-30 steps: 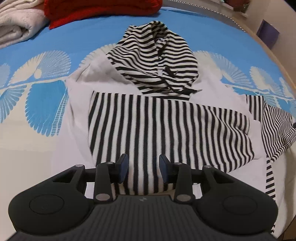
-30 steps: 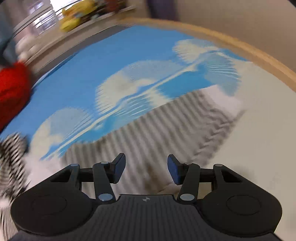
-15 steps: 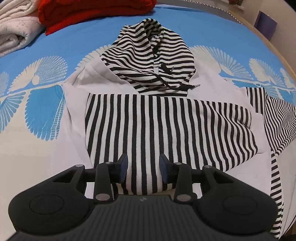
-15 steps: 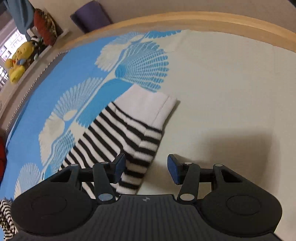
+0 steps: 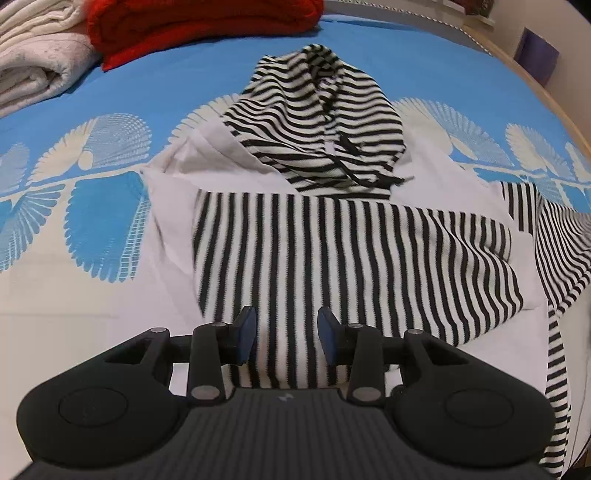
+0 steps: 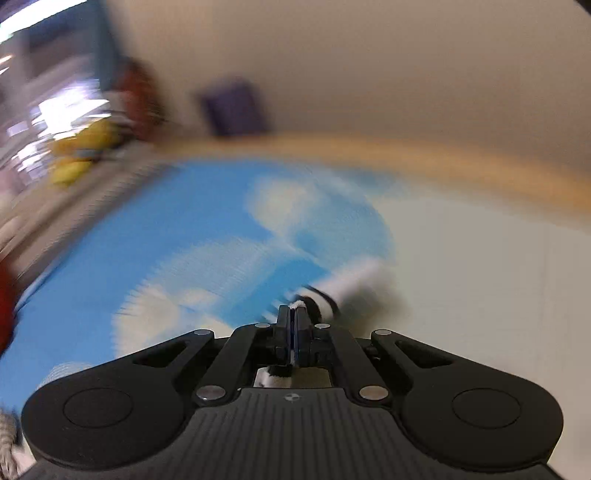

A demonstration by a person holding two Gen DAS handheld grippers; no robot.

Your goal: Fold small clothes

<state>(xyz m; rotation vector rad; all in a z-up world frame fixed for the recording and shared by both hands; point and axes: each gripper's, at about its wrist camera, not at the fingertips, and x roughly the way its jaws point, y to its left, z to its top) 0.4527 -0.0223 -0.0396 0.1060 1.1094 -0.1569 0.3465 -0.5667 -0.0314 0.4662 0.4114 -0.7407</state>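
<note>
A small black-and-white striped hoodie (image 5: 332,236) lies flat on the blue and white bedspread (image 5: 107,218), hood (image 5: 317,122) away from me. One striped sleeve is folded across its body; the other sleeve (image 5: 554,251) trails off to the right. My left gripper (image 5: 286,334) is open and empty, just above the folded sleeve near the hem. My right gripper (image 6: 294,314) is shut on the striped sleeve's end, whose white cuff (image 6: 354,280) sticks out past the fingers, lifted above the bed. The right wrist view is motion-blurred.
A folded red garment (image 5: 199,26) and a folded cream blanket (image 5: 33,62) lie at the back left. The bed's wooden edge (image 6: 461,162) curves along the right, with a purple object (image 6: 232,107) and yellow toys (image 6: 81,151) beyond it.
My right gripper has closed on the sleeve end near the cuff and is moving fast with it. My left gripper has drifted slightly, still open over the hoodie.
</note>
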